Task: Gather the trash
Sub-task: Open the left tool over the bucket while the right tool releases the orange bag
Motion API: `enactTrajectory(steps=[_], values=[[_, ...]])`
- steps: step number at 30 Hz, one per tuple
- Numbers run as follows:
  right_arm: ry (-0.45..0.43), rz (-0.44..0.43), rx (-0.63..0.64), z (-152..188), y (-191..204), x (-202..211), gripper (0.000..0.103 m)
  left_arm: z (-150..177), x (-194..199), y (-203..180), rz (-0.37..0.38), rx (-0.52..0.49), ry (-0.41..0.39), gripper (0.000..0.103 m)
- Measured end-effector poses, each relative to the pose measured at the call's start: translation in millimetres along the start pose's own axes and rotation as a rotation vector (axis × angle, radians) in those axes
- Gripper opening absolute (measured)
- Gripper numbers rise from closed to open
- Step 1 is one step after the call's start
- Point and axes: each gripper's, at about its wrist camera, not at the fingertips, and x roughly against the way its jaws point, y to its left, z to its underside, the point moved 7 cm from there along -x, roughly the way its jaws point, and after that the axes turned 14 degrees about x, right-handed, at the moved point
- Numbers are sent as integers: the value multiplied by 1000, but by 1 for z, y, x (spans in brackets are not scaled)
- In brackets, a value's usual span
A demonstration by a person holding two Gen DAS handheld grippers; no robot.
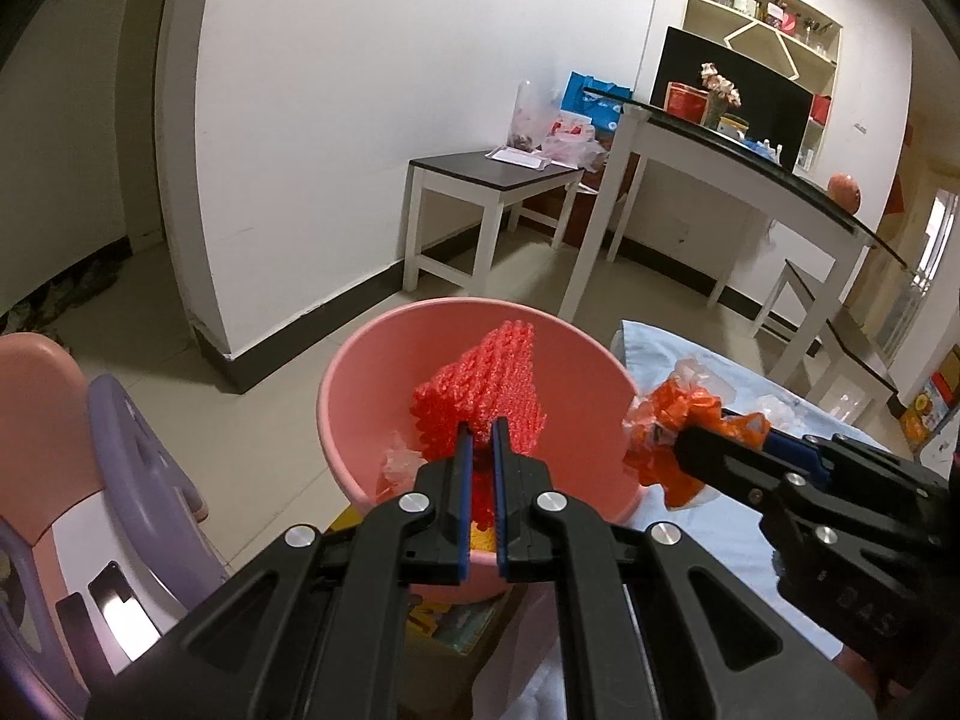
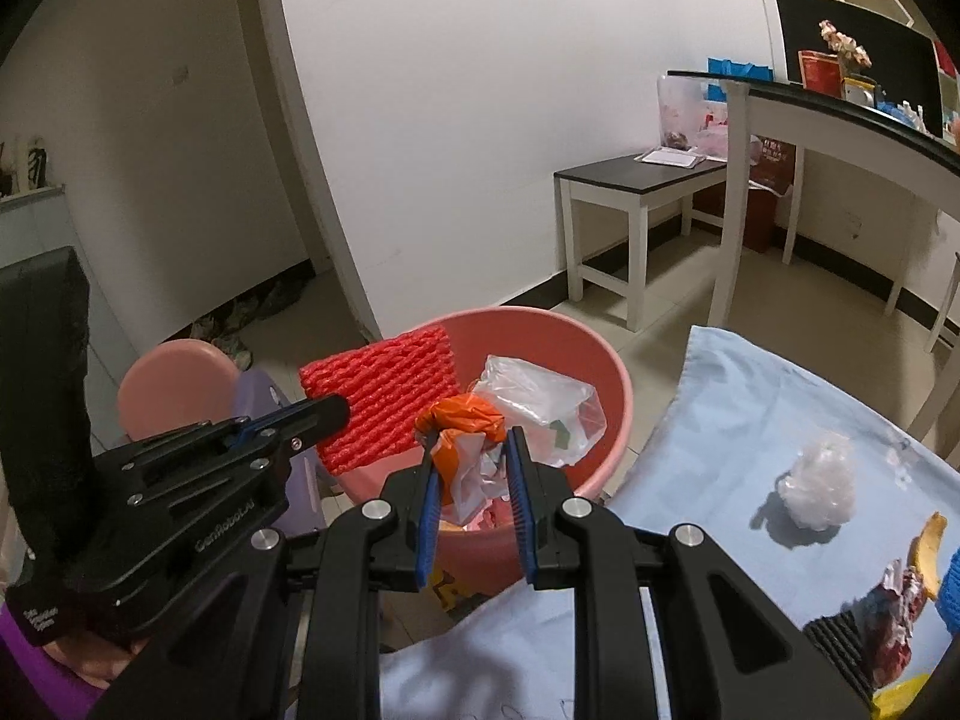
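Pink basin [image 2: 606, 414] sits on the floor just off the near-left corner of the blue cloth [image 2: 738, 420]. Inside it, low down: clear plastic scraps [image 1: 396, 462] and something yellow, hard to make out.

Left gripper [image 1: 478, 429] over the basin, fingers pressed nearly together, pinching the lower edge of a red foam net [image 1: 486, 384]. The net stands up above the fingertips, inside the basin's rim as seen from the left wrist; from the right wrist it hangs over the basin's left rim.

Right gripper [image 2: 471, 441] at the basin's near edge, fingers narrowly spread and clamped on an orange bag [image 2: 462, 420] bunched with a clear bag [image 2: 540, 408]. The clear bag balloons out over the basin's mouth. Bundle held in the air, not resting in the basin.

On the cloth, well right of the basin: a crumpled white plastic wad [image 2: 819, 483], alone toward the middle. At the cloth's right edge: a peel [image 2: 927, 552], a red and silver wrapper [image 2: 897, 606], a dark pleated paper cup [image 2: 837, 648], touching or nearly so. A blue thing at the frame edge, cannot tell what.

Pink and purple stool [image 1: 120, 468] left of the basin.
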Motion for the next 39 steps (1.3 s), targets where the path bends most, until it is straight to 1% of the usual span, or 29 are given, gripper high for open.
enactTrajectory(steps=[6,10,18,21,26,28,30,32,38,39], values=[[16,-17,-21,3,-2,-16,20,1,-8,4,-18,-3,2,5],[32,-45,-46,6,-4,-27,20,1,-12,6,-29,-11,-2,5],[63,-57,-35,11,-4,-45,21,3,-16,11,-51,-14,4,5],[70,-55,-27,11,-3,-44,22,3,-17,11,-57,-21,5,6],[70,-49,-21,10,-2,-45,23,4,-20,14,-60,-16,21,12],[70,-43,-18,11,0,-43,24,4,-21,15,-59,-13,25,20],[71,-40,-19,12,0,-43,26,4,-20,15,-56,-10,25,25],[69,-41,-20,11,0,-43,29,3,-20,15,-55,-7,24,26],[70,-35,-14,12,0,-40,30,3,-17,16,-45,6,28,27],[67,-34,-14,12,0,-38,33,3,-16,15,-43,5,28,27]])
